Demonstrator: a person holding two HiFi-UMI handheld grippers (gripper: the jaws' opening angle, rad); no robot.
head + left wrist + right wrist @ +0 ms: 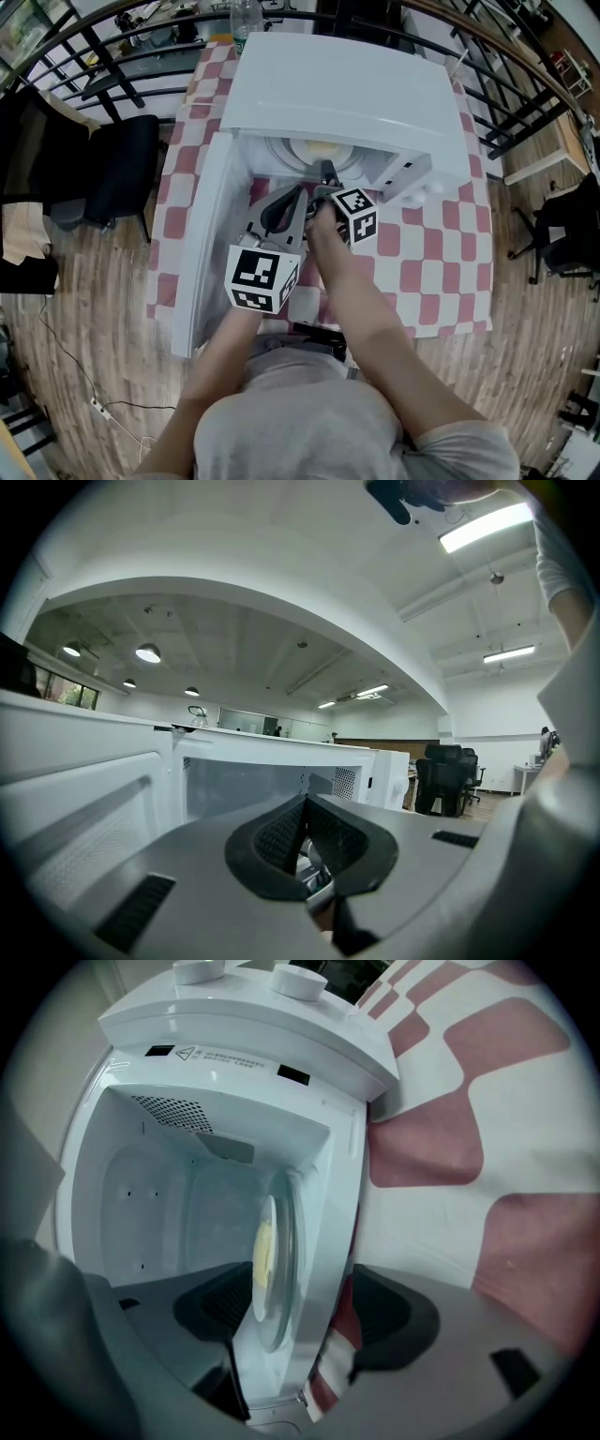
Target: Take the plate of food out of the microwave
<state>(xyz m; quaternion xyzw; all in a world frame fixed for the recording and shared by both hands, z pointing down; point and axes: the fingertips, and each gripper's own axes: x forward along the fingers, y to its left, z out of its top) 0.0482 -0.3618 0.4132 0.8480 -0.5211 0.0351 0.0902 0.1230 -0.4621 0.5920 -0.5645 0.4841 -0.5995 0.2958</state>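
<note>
Office chair (127, 173): black, on the wood floor at 9 o'clock of the table, apart from it.
Microwave door (202, 244): swung fully open toward 9 o'clock of the cavity, inner face showing.
Left gripper (298, 195): held in front of the open cavity, marker cube toward 6 o'clock, tips toward 12 o'clock. In the left gripper view (305, 832), ribbed pads pressed together along one seam with nothing clamped.
Left gripper view, background: white microwave (281, 761) seen from low down at 12 o'clock, ceiling lights above.
Plate of food (319, 150): inside the cavity, on the floor of the oven, just at 12 o'clock of both grippers' tips, partly hidden under the oven roof.
Plate, right gripper view (281, 1279): seen nearly edge-on, with a pale yellow portion of food (263, 1246) on it.
Right gripper (325, 176): beside the left one at its 3 o'clock, tips at the cavity mouth. In the right gripper view (300, 1312), jaws spread wide, clamping nothing; the plate's near rim and the oven's front sill show in the gap between the pads.
Microwave (337, 94): white, standing at the centre of the table.
Control knobs (300, 979): two, white, on the panel at 3 o'clock of the cavity.
Tablecloth (431, 262): red-and-white check, under the oven.
</note>
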